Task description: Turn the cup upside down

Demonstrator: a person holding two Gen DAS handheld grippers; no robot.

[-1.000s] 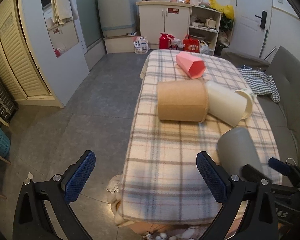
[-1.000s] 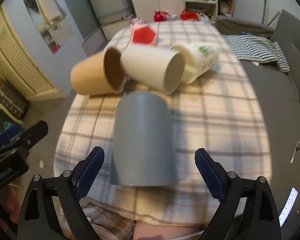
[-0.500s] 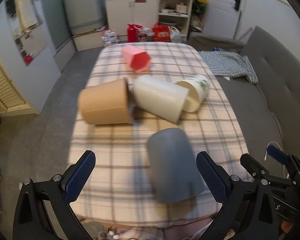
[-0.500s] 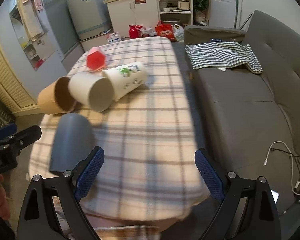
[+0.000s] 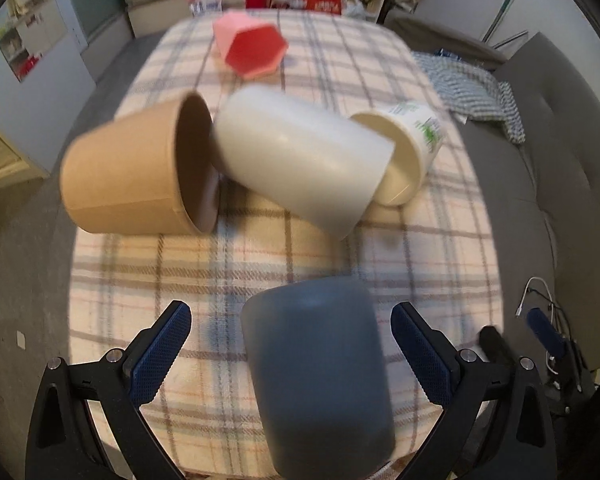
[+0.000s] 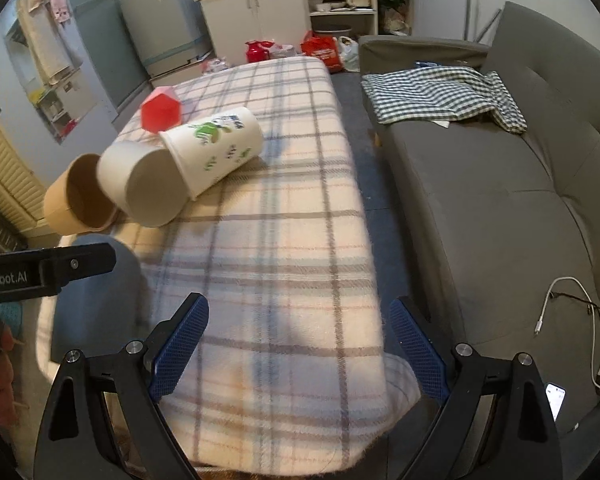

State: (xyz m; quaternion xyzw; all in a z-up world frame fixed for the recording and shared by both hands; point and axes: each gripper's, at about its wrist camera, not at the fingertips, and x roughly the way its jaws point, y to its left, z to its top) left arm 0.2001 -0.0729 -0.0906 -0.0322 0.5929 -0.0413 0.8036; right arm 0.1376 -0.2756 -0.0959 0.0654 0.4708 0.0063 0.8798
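Blurred grey cup (image 5: 318, 376), base cropped, mouth unseen

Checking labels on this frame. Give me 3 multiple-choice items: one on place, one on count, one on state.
1. Where is the grey cup?
A. between the left tool's fingers
B. on the sofa
C. inside the brown cup

2. How many cups are on the plaid table?
A. three
B. five
C. seven

3. How is the right tool?
A. shut on the grey cup
B. open, holding nothing
C. shut on the pink cup

Answers:
1. A: the left wrist view shows it between the fingers of the left tool, with gaps on both sides.
2. B: grey, brown cup, white cup, printed cup, pink cup.
3. B: its fingers are spread over bare cloth.
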